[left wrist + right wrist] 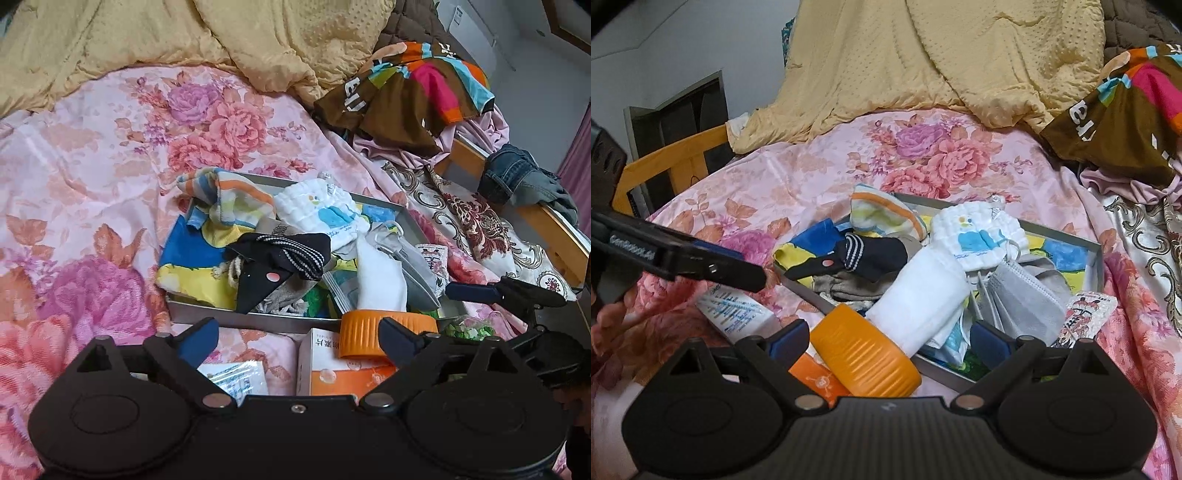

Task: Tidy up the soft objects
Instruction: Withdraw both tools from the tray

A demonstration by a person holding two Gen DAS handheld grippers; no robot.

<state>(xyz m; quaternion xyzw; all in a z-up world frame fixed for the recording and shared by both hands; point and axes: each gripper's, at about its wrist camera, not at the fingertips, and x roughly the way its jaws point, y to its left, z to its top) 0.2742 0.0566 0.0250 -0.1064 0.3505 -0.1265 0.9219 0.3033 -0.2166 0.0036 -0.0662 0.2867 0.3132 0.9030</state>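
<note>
Left wrist view: left gripper point(299, 334) spread wide, nothing pinched. Grey tray point(258, 319) on floral bedsheet point(92, 166), heaped with soft items: striped cloth point(229, 199) far left, black sock point(291, 253) centre, white cloth point(380, 277) near right. Orange cap point(360, 334) just beyond the fingers.

Right wrist view: right gripper point(890, 338) spread, orange cap point(864, 354) between the fingers, contact unclear. Grey face mask point(1019, 295) in tray point(1099, 258), right side.

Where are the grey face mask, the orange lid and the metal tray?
grey face mask point(1023, 291): right wrist view, pleated middle.
orange lid point(864, 354): right wrist view, ribbed side.
metal tray point(236, 318): left wrist view, near wall.
</note>
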